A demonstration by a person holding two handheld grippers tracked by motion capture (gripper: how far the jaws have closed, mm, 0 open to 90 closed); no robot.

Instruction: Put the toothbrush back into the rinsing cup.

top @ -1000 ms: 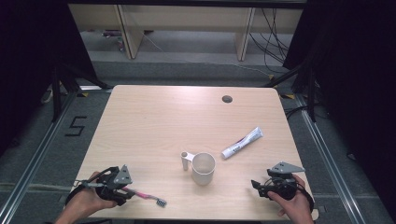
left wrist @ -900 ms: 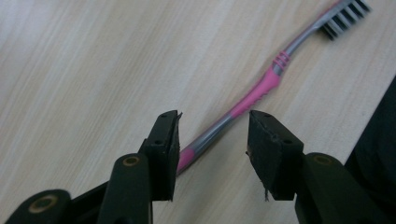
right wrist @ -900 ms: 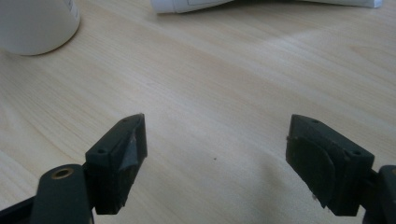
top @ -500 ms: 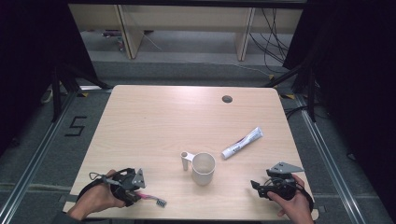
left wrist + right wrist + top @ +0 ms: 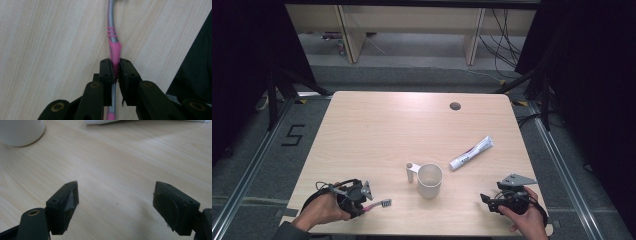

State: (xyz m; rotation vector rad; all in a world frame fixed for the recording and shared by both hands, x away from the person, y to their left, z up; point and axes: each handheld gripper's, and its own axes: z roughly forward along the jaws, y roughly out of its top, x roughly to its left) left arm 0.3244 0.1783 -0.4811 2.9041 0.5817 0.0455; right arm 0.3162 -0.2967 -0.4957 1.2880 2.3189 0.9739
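table [image 5: 377, 130] light wood | your left gripper [image 5: 114, 72] clamped on toothbrush handle, near front-left edge | your right gripper [image 5: 116, 202] jaws wide apart, nothing between, front-right | mug [image 5: 430, 180] upright mid-front (handle to its left) | tube [image 5: 471, 152] lying right of mug | toothbrush [image 5: 113, 48] pink-grey, low over table, bristle end toward mug

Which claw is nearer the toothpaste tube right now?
Right. The right claw sits open near the table's front edge, just in front of the toothpaste tube. The left claw is far across the table past the mug, shut on the toothbrush.
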